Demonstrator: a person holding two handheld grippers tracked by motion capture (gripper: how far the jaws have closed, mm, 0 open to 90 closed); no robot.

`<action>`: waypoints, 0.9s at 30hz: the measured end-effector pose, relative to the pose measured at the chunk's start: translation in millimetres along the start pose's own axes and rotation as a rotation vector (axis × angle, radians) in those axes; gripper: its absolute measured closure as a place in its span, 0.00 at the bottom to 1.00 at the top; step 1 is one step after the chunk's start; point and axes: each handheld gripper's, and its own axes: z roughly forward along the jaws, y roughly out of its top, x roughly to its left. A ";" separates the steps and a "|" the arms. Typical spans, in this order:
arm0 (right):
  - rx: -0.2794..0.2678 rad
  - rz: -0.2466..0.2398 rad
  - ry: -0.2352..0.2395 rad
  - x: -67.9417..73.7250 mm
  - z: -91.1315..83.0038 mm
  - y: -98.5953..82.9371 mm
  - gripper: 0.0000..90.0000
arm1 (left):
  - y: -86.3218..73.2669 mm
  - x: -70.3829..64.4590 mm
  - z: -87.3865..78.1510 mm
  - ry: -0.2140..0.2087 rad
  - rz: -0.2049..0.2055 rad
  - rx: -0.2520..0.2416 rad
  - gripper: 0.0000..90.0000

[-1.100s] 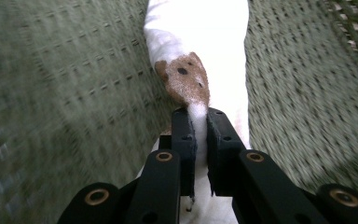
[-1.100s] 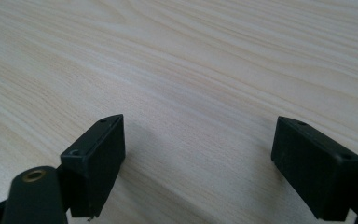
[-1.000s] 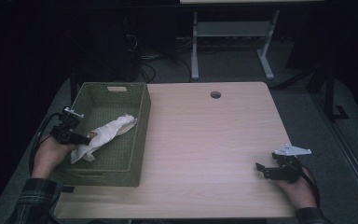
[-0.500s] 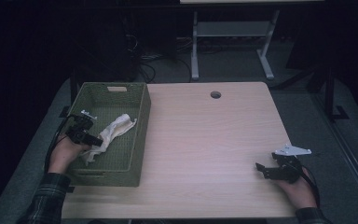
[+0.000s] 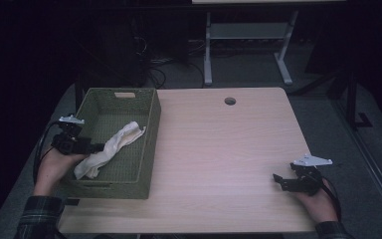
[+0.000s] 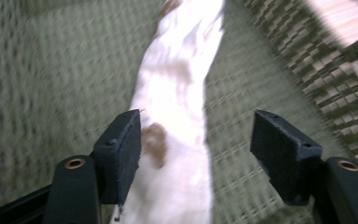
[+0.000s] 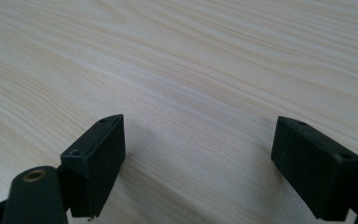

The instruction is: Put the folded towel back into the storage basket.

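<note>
A white cloth with brown patches (image 5: pixel 113 145) lies stretched along the floor of a green woven basket (image 5: pixel 149 144) at the table's left. My left gripper (image 5: pixel 97 147) reaches over the basket's left wall and hovers just above the cloth. In the left gripper view the cloth (image 6: pixel 177 121) runs between the wide-apart jaws, close to the left pad (image 6: pixel 123 149) and well off the right one; the gripper is open. My right gripper (image 5: pixel 278 180) rests low on the bare wooden table (image 5: pixel 219 149) near the front right corner, open, with only wood (image 7: pixel 196 93) between its jaws.
The basket's walls enclose the left gripper on three sides. A round cable hole (image 5: pixel 230 101) sits in the table near its far edge. Beyond the table stand a metal frame (image 5: pixel 243 50) and cables on a dark floor.
The left hand has shifted slightly at the basket's left wall, and the cloth's near end has settled lower in the basket. The right gripper has stayed put.
</note>
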 end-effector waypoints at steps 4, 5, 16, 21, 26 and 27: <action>0.001 0.002 0.000 0.2 -0.4 -0.2 0.19 | 8.2 -14.9 -5.0 -0.042 0.023 -0.067 0.32; 0.001 0.003 0.000 0.3 -0.4 -0.3 0.19 | 10.5 -18.8 -6.6 -0.050 0.030 -0.077 0.32; 0.001 0.002 0.001 0.2 -0.4 -0.3 0.19 | 41.7 -85.1 1.0 -0.167 0.102 -0.200 0.31; 0.001 0.002 0.001 0.2 -0.4 -0.3 0.19 | 54.3 -119.6 13.4 -0.220 0.141 -0.218 0.31; 0.001 0.001 0.001 0.2 -0.3 -0.3 0.19 | 62.8 -155.8 30.8 -0.270 0.187 -0.214 0.31; 0.001 0.002 0.001 0.2 -0.3 -0.3 0.19 | 64.2 -164.7 35.6 -0.282 0.193 -0.216 0.31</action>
